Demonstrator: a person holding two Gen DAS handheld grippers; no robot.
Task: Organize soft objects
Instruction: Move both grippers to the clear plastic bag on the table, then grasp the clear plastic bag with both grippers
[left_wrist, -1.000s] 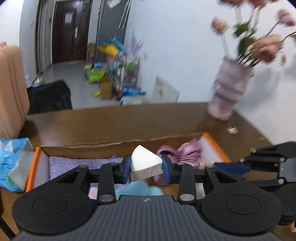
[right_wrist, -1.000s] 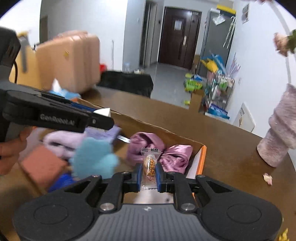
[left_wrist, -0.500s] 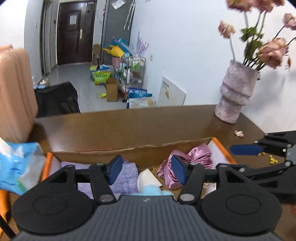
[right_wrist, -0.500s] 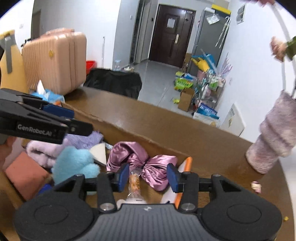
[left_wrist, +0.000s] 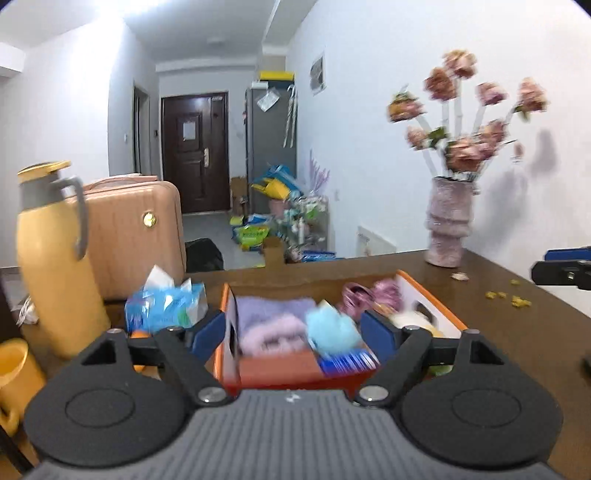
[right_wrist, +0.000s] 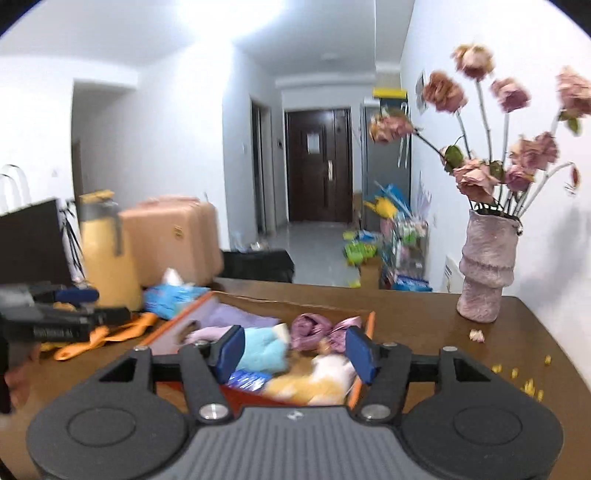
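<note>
Both tools hang above the wooden table (left_wrist: 524, 332), each with its blue pads spread wide and nothing between them: the left gripper (left_wrist: 293, 334) is released, and so is the right gripper (right_wrist: 295, 349). Below them sits the orange-rimmed cardboard box (left_wrist: 436, 299), and that's where the soft things are, all packed inside. There's a lilac fluffy towel (left_wrist: 269, 317) at the back left, a fuzzy light-blue piece (left_wrist: 328, 326) in the middle, a pink satin bonnet (right_wrist: 319, 330) toward the far right corner, a yellow-and-white plush (right_wrist: 317, 380) at the near right. Left of the box lies a blue tissue pack (left_wrist: 166, 306), with a yellow thermos (left_wrist: 51, 266) beyond it. Far right on the table, a ribbed pink vase (right_wrist: 485, 269) of dried roses. The picture is smeared, so finer detail in the box is hard to tell
</note>
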